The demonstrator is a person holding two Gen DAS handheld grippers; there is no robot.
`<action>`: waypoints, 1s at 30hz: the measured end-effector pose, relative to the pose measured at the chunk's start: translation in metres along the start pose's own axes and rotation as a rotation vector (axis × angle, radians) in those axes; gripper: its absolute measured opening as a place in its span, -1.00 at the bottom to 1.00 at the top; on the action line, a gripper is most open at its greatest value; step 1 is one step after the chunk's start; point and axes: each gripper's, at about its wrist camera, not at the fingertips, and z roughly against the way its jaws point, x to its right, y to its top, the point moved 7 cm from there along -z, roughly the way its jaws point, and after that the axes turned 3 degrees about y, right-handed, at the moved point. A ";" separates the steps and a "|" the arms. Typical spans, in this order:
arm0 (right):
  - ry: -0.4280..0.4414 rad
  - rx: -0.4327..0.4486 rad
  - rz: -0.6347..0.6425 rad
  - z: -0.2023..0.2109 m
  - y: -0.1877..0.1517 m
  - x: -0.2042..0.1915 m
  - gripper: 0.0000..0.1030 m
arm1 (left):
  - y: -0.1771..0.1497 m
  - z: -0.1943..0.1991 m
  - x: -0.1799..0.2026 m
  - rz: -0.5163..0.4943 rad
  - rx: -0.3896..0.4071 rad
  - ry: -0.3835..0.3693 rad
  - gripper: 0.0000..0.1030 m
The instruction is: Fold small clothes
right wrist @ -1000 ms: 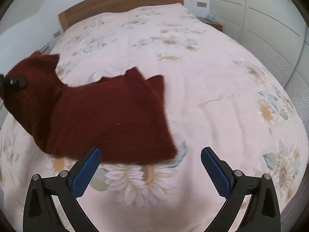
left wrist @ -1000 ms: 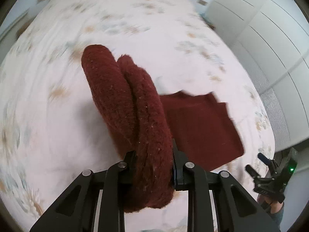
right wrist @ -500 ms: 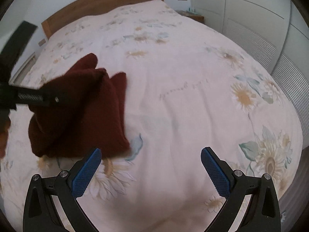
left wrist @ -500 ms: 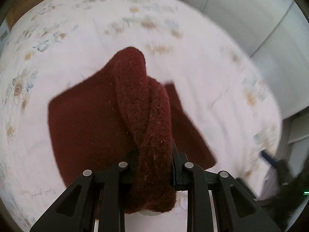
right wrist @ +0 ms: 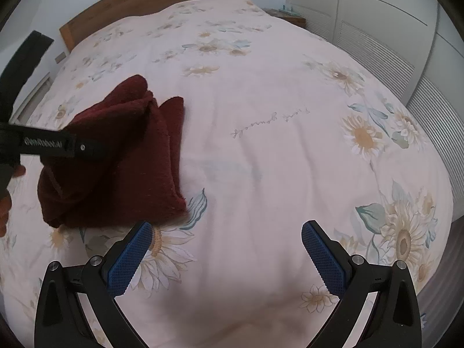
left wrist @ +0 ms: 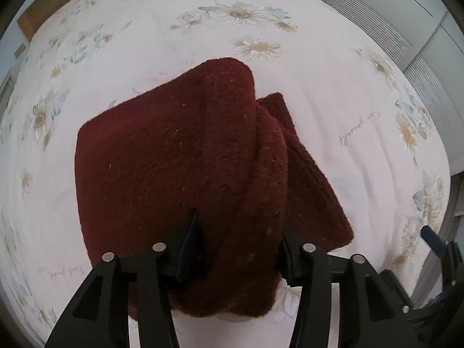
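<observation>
The left tool (left wrist: 237, 249) is opening around a fold of the dark red garment (left wrist: 179, 156) lying on the bed (left wrist: 333, 92); the right tool (right wrist: 223, 249) is hanging wide open, empty.

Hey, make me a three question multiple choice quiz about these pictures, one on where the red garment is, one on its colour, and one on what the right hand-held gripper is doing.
1. Where does the garment lie?
A. On the floral bedspread
B. On the wooden headboard
C. Inside the wardrobe

2. What colour is the garment?
A. Navy blue
B. Dark red
C. Pale pink

3. How is the right hand-held gripper?
A. Shut on the garment
B. Shut on the bedspread
C. Open with nothing between its fingers

Answers:
1 A, the folded bundle rests on the flowered cover.
2 B, its knit is deep maroon in both views.
3 C, the blue pads stand wide apart over bare bedspread.
</observation>
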 end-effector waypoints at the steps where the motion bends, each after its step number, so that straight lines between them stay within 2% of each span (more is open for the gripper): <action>1: 0.001 0.000 0.001 0.001 0.000 -0.001 0.99 | 0.000 0.003 -0.001 0.012 0.000 -0.009 -0.07; 2: 0.001 0.000 0.001 0.001 0.000 -0.001 0.99 | 0.002 0.008 -0.003 0.020 0.006 -0.020 -0.01; 4: 0.003 0.000 0.004 0.002 0.001 -0.003 0.99 | 0.004 0.017 -0.006 0.029 0.017 -0.036 0.40; 6: 0.003 0.001 0.010 0.003 0.001 -0.005 0.99 | 0.006 0.027 -0.009 0.033 0.030 -0.045 0.62; 8: 0.005 0.006 0.016 0.006 0.003 -0.008 0.99 | 0.009 0.040 -0.013 0.039 0.056 -0.054 0.70; 10: 0.011 0.010 0.022 0.008 0.006 -0.013 0.99 | 0.013 0.054 -0.022 0.056 0.078 -0.071 0.93; 11: 0.015 0.013 0.026 0.010 0.007 -0.016 0.99 | 0.013 0.060 -0.025 0.065 0.086 -0.078 0.96; 16: 0.041 0.028 0.062 0.016 0.025 -0.037 0.99 | 0.016 0.086 -0.061 0.135 0.146 -0.095 0.97; 22: 0.086 0.039 0.127 0.024 0.071 -0.079 0.99 | -0.001 0.085 -0.111 0.180 0.134 -0.029 0.97; 28: 0.160 -0.054 0.138 0.003 0.119 -0.128 0.98 | -0.045 0.064 -0.152 0.219 0.092 0.017 0.97; 30: 0.179 -0.111 0.160 -0.015 0.126 -0.147 0.89 | -0.060 0.057 -0.161 0.238 0.076 0.014 0.97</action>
